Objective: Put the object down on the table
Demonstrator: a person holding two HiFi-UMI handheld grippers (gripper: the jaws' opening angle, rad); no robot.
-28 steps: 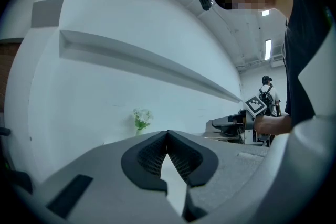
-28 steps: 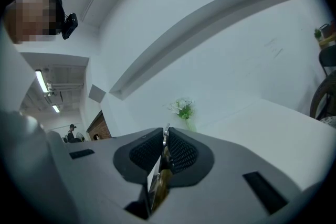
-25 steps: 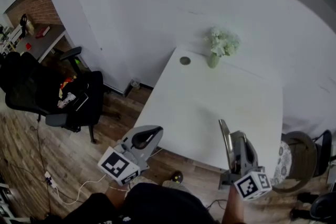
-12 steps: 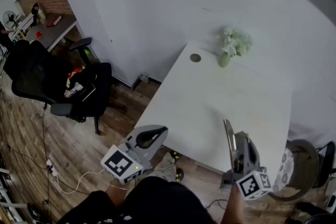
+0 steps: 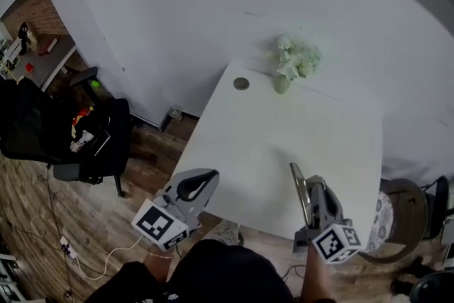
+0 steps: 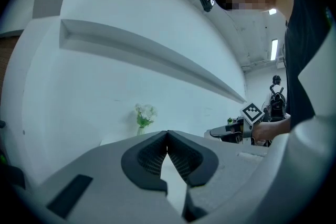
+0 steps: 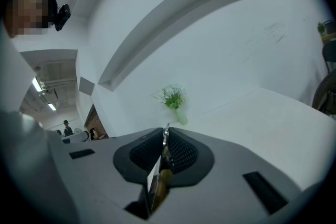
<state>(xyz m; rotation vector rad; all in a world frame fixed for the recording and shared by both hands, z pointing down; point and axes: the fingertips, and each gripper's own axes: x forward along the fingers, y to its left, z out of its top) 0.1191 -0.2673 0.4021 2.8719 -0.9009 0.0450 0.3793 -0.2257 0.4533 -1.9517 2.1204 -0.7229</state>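
Note:
My right gripper (image 5: 311,186) hangs over the near edge of the white table (image 5: 284,131), shut on a thin flat metallic object (image 5: 299,184) held edge-up. In the right gripper view the object's pale edge (image 7: 156,182) is pinched between the black pads (image 7: 181,152) of the right gripper (image 7: 165,136), which points across the tabletop (image 7: 273,123). My left gripper (image 5: 203,179) sits at the table's near left corner. Its jaws meet at the tips in the left gripper view, where the left gripper (image 6: 167,135) holds nothing.
A small vase of pale flowers (image 5: 292,62) and a round grey disc (image 5: 241,84) stand at the table's far edge by the white wall. A black office chair (image 5: 92,142) stands on the wooden floor at the left. Another chair (image 5: 404,216) is at the right.
Both grippers have drifted a little towards the table and slightly lower. The right gripper keeps its grip on the thin object; the left stays shut.

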